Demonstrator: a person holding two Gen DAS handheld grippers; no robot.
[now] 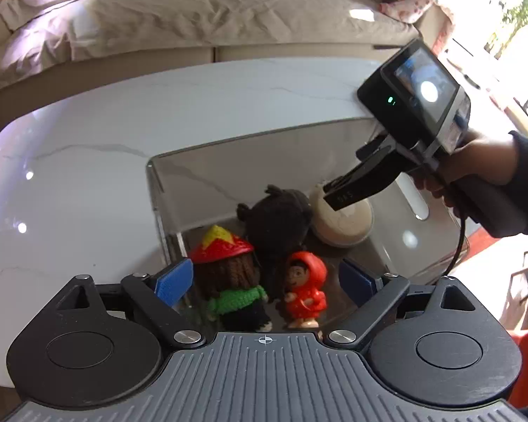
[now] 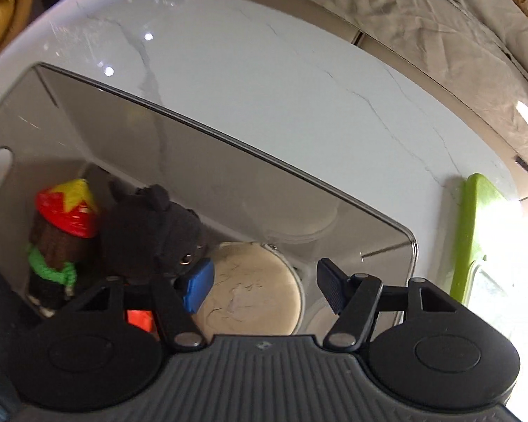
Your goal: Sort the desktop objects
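A clear smoky acrylic bin stands on the white marble table. Inside it are a knitted doll with a red and yellow hat, a black plush toy, a small figurine in a red hood and a round cream jar. My left gripper is open above the near end of the bin, with the doll and figurine between its blue pads. My right gripper is open over the cream jar, next to the black plush and the doll. It also shows in the left wrist view.
A green-edged board lies on the table to the right of the bin. A sofa with a beige cover runs behind the table. The table edge curves off at the left.
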